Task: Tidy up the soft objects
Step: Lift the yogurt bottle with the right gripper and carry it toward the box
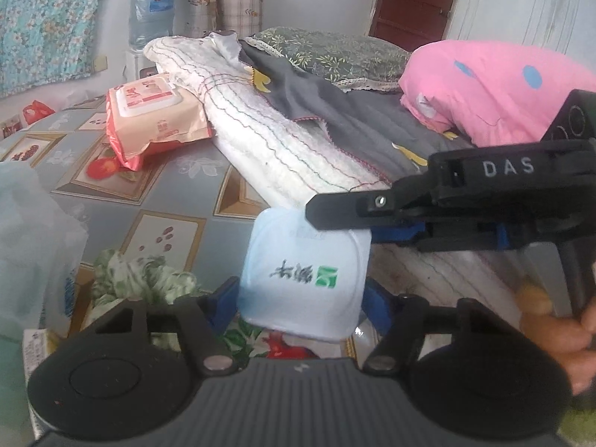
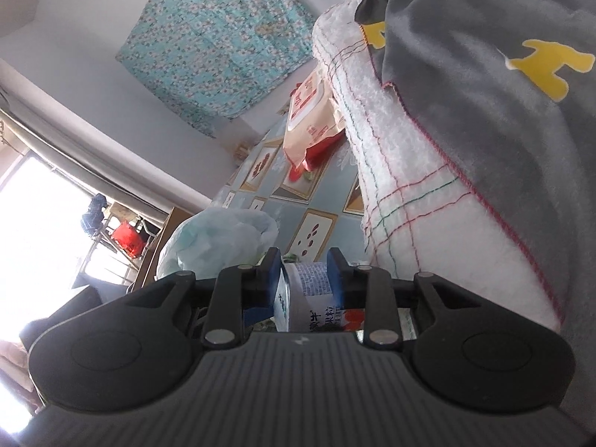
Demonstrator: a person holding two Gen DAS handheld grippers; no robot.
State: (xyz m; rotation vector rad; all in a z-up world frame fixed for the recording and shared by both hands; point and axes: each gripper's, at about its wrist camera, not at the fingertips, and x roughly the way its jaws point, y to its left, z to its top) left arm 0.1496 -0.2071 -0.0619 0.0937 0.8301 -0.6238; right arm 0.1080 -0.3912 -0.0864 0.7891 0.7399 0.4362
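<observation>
A white yogurt cup [image 1: 303,279] with a pale blue lid is held between both grippers above the patterned table [image 1: 164,182]. My left gripper [image 1: 301,300] has its blue pads on the cup's two sides. My right gripper [image 1: 335,219] comes in from the right and grips the same cup; in its own view [image 2: 303,279] the blue pads press on the cup [image 2: 309,298]. A white folded towel [image 1: 268,141] with coloured stitching lies behind, with a grey cloth [image 1: 335,111] over it. A pink pillow [image 1: 495,89] lies at the right.
A pink wet-wipes pack [image 1: 152,115] sits on the table at the left. A crumpled green floral cloth [image 1: 141,275] lies by the left gripper. A translucent plastic bag [image 1: 33,253] stands at the left edge. A green floral pillow [image 1: 335,52] and a water jug [image 1: 151,11] stand behind.
</observation>
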